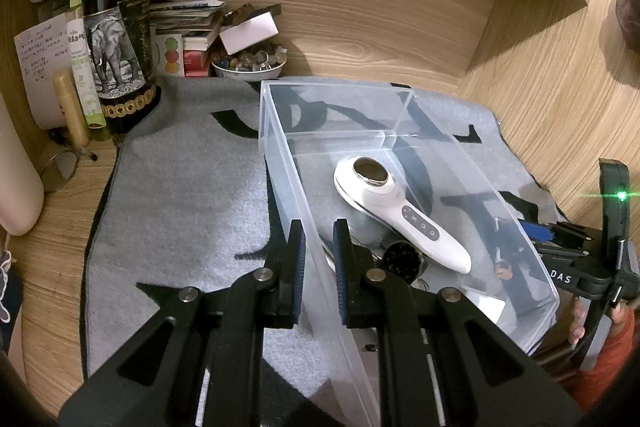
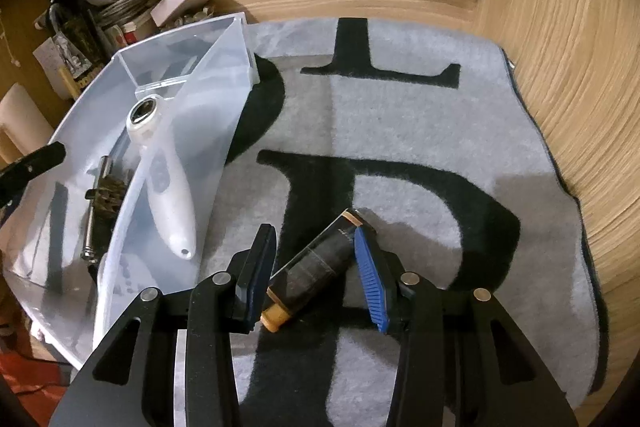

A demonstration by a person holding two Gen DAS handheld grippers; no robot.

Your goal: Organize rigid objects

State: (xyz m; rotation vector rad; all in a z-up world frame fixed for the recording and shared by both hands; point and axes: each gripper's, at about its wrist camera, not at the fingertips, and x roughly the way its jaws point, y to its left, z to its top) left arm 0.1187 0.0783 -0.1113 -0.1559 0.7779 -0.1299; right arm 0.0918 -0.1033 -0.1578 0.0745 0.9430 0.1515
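- A wood-grain desk alcove, its floor covered by a grey mat point(image 2: 400, 131) with large black letters; clutter crowds the back corner, including a dark wine bottle point(image 1: 120, 39) and a bowl of stones point(image 1: 250, 65).
- The right gripper point(image 2: 316, 267) sits low over the mat, jaws spread wide on either side of a dark tube with tan ends point(image 2: 316, 263) that lies diagonally between them. The blue pad looks to touch the tube's upper right flank; the other pad stands just off its lower end. The tube is not yet clamped.
- The left gripper point(image 1: 318, 259) straddles the near wall of the clear plastic bin point(image 1: 276, 131), jaws narrow with a finger on each side; whether they pinch the wall cannot be told.
- Inside the bin lie a white handheld device point(image 1: 400, 215) with a round metal head, a dark round object beside it, and other small items too blurred to name.
- The tube appears rigid, light and smooth-skinned, so likely to roll or slip. Judged best hold: across the dark mid-body, jaws square to its length, clear of the tan caps.
- The bin looks light and thin-walled, liable to slide or flex if pushed; a steadying grip on its wall would help.
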